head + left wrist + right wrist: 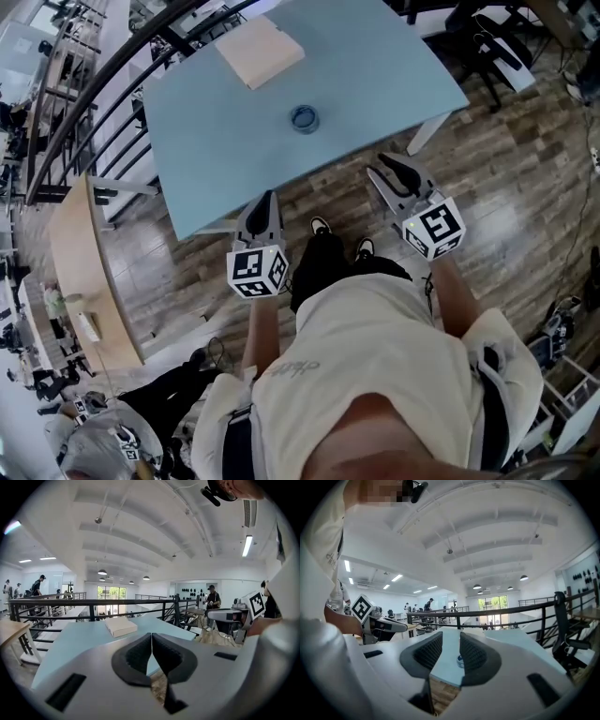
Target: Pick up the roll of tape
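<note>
Matt plastic, a smooth table, grained wood underfoot

The table (375, 66) has a smooth, matt pale-blue top; the tape (304, 119) on it is blue with a faint sheen, and the box (260, 50) looks like matt beige card. The left gripper (151, 637) and right gripper (451, 641) have smooth matt grey plastic shells, their jaws lined with black, finely ribbed, rubbery-looking pads (426, 651). The floor (525, 159) is grained brown wood planking, the railing (94, 84) dark painted metal, and the shirt (375, 356) soft pale cloth.

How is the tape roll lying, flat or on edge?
Flat: the head view shows the roll of tape as a ring, hole up, on the table.
</note>
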